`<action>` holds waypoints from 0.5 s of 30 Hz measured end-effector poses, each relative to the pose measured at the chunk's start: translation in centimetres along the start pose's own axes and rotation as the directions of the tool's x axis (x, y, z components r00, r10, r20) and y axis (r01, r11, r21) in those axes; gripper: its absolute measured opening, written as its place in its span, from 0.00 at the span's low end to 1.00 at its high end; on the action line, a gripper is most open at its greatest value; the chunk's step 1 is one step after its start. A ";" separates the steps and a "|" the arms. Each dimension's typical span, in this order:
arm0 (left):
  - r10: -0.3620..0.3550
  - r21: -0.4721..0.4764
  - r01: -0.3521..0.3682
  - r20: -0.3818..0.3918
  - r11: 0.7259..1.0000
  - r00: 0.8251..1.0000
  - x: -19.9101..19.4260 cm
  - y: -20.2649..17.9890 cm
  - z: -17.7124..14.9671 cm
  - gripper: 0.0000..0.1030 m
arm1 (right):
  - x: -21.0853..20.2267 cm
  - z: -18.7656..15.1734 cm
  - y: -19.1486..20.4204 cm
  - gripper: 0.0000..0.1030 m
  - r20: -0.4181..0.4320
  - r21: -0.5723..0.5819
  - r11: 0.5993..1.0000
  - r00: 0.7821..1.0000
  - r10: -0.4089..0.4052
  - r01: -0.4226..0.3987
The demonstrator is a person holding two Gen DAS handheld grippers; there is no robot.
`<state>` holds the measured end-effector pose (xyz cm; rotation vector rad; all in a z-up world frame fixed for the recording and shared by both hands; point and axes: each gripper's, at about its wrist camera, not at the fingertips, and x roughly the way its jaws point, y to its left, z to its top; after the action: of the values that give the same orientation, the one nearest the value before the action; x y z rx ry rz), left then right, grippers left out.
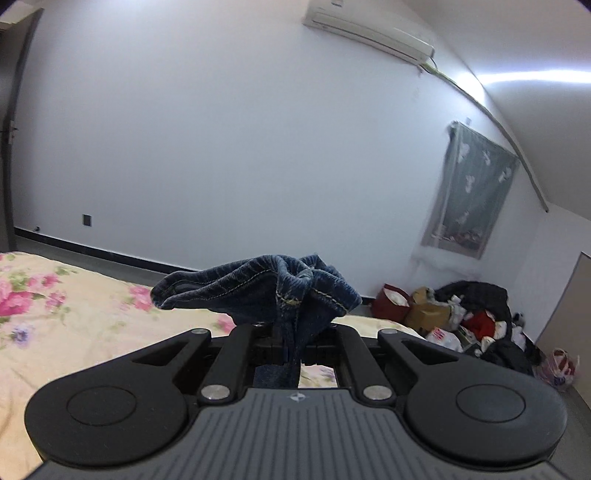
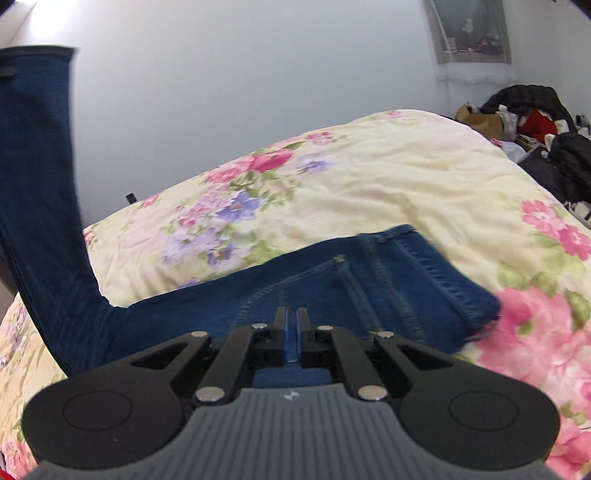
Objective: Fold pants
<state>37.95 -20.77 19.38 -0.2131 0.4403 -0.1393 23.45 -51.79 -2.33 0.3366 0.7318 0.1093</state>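
Dark blue denim pants [image 2: 388, 280] lie partly on a floral bedspread [image 2: 406, 177], waistband end spread toward the right. My right gripper [image 2: 291, 325] is shut on a fold of the denim near a pocket seam. One pant leg [image 2: 37, 177] rises steeply up the left of the right wrist view, lifted off the bed. In the left wrist view my left gripper [image 1: 291, 339] is shut on a bunched hem of the pants [image 1: 258, 291], which sticks up past the fingertips, high above the bedspread [image 1: 74, 306].
A white wall stands beyond the bed. A pile of clothes, boxes and bags [image 1: 465, 321] lies on the floor at the right, also seen as clutter [image 2: 535, 122] past the bed's far corner. An air conditioner [image 1: 369, 33] hangs high on the wall.
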 end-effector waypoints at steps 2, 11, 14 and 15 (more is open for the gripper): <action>-0.048 0.003 0.048 -0.058 0.999 0.997 3.0 -3.7 -2.4 0.05 | -0.2 -0.5 -2.2 0.00 -0.009 0.020 1.000 1.000 -0.010 0.011; -0.149 0.073 0.194 -0.401 0.978 0.904 13.5 -13.9 -18.7 0.05 | 1.0 -3.8 -10.3 0.00 -0.104 0.101 0.992 0.992 -0.069 0.080; -0.186 0.092 0.267 -0.508 0.959 0.841 14.8 -15.0 -23.4 0.05 | 1.7 -4.5 -11.6 0.00 -0.127 0.115 0.990 0.990 -0.067 0.081; -0.196 0.097 0.290 -0.534 0.952 0.822 15.1 -15.4 -24.3 0.06 | 2.0 -4.7 -11.8 0.00 -0.133 0.118 0.990 0.989 -0.065 0.081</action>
<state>39.49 -42.60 -4.61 -0.0531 0.9401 -0.4958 21.54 -61.18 -10.87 0.4231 0.8799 0.0162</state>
